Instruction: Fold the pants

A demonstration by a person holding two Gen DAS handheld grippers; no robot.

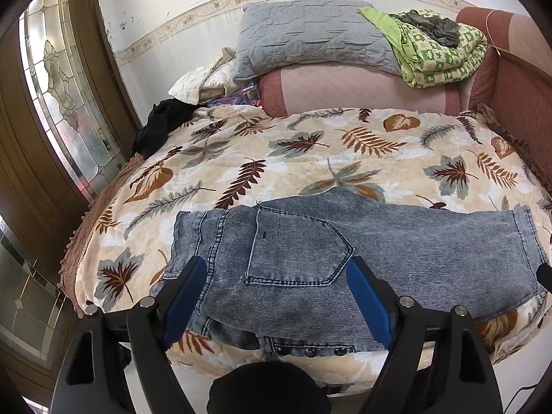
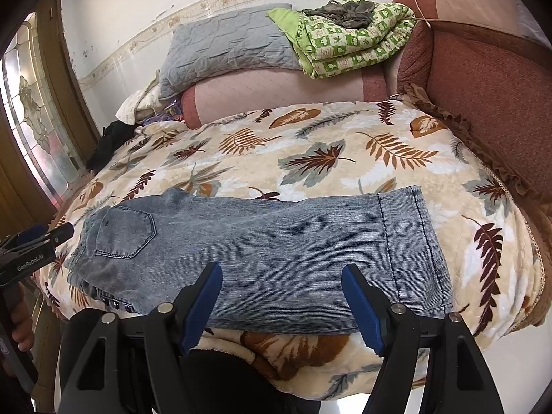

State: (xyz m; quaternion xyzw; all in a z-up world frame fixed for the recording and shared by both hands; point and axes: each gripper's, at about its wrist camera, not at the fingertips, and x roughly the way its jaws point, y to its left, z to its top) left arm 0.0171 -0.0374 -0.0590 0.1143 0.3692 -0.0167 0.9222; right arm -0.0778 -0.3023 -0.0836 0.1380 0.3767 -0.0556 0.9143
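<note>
Pants [image 2: 262, 252]: washed blue denim, lying flat along the near edge of the leaf-print blanket [image 2: 310, 145], one leg stacked on the other, back pocket up. Waist end lies to the left, hem end to the right. Lengthwise fold looks done; crosswise fold not yet made.

Left gripper [image 1: 276, 276] hovers over the waist end, just above the back pocket [image 1: 296, 252]. Fingers wide, nothing between them, no cloth pinched.

Right gripper [image 2: 281, 283] hovers over the leg part of the pants, short of the hem [image 2: 410, 241]. Fingers wide, empty.

Step in hand, as judged: both tools poised before a grasp. The next move likely calls for the right gripper to shift toward the hem and pinch both layers, then carry them over to the waist, while the left pins or lifts the waist end. The layers could slip apart if only the top one is caught.

View differences: the left wrist view shows the waistband studs [image 1: 310, 351] close up; the hem sits at its far right edge. The right wrist view shows the whole hem with its double stitching, and the left gripper from the side, with a hand [image 2: 20, 324] below it.
</note>
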